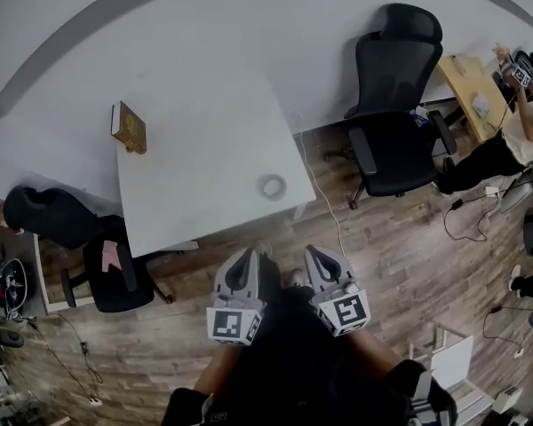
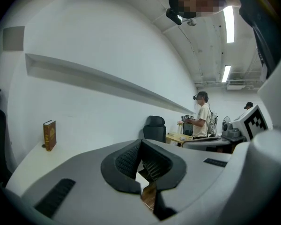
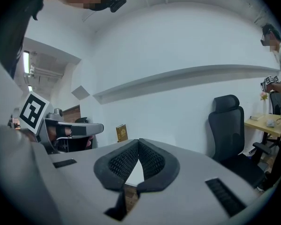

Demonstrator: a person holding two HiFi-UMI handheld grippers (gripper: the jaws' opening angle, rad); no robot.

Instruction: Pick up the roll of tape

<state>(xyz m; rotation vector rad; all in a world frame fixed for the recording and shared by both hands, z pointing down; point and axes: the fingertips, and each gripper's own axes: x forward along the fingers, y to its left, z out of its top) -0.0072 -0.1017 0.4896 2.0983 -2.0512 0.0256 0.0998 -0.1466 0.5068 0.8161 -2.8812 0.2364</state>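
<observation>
The roll of tape [image 1: 272, 185] is a pale ring lying flat near the front right corner of the white table [image 1: 204, 149]. Both grippers hang over the wooden floor, short of the table's front edge. My left gripper [image 1: 247, 256] is shut with nothing in it, and in its own view the left gripper [image 2: 140, 147] has its dark pads touching. My right gripper [image 1: 314, 252] sits beside it, also shut and empty, and the right gripper [image 3: 138, 144] points toward the table. Neither gripper view shows the tape.
A brown book [image 1: 129, 127] stands at the table's far left corner. One black office chair [image 1: 395, 105] is right of the table, another chair [image 1: 107, 269] at its left front. A cable [image 1: 333, 211] trails on the floor. A person [image 1: 524, 122] stands by a yellow desk [image 1: 466, 82].
</observation>
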